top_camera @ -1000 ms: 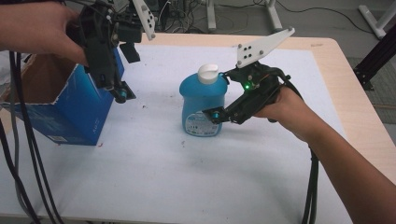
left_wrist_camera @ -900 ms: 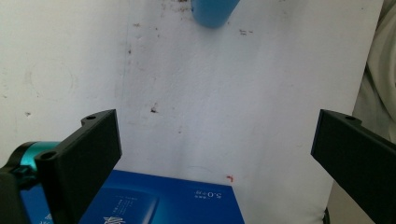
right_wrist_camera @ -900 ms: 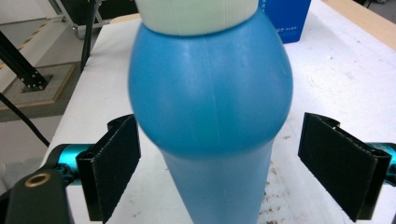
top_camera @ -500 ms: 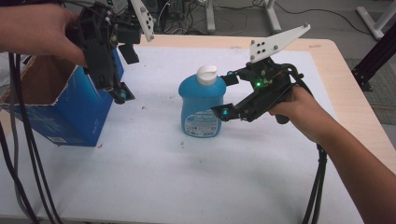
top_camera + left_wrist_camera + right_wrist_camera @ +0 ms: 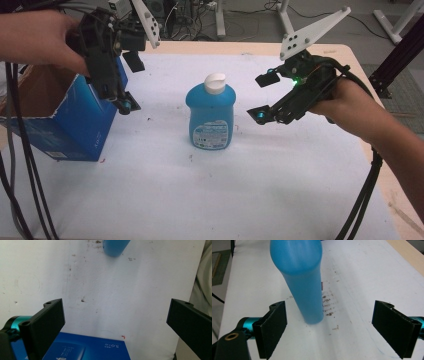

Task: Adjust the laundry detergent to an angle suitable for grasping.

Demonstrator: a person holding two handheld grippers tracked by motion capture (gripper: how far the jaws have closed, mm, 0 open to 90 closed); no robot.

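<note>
- High view: a blue bottle (image 5: 211, 117) with a white cap (image 5: 215, 83) stands upright near the middle of the white table (image 5: 240, 190), free of both grippers.
- Right gripper (image 5: 264, 97) is held in the air just to the right of the bottle, level with its upper body, jaws pointing at it and spread wide with nothing between them.
- Right gripper view: the 2 black jaws stand far apart at the lower corners; the bottle (image 5: 299, 277) rises ahead of them, nearer the left jaw, and neither pad touches it.
- Brown specks mark the table surface (image 5: 362, 277) around the bottle's base.
- High view: the left gripper (image 5: 127, 80) hangs over the right-hand edge of an open blue box (image 5: 82, 125) at the table's left side, well apart from the bottle, pointing downward.
- Left gripper view: its 2 jaws are wide open and empty; the blue top of the box (image 5: 85, 347) lies below between them, and the bottle's base (image 5: 116, 247) shows at the top edge.
- Dark cables (image 5: 20, 165) trail down from the left gripper across the front of the table.
</note>
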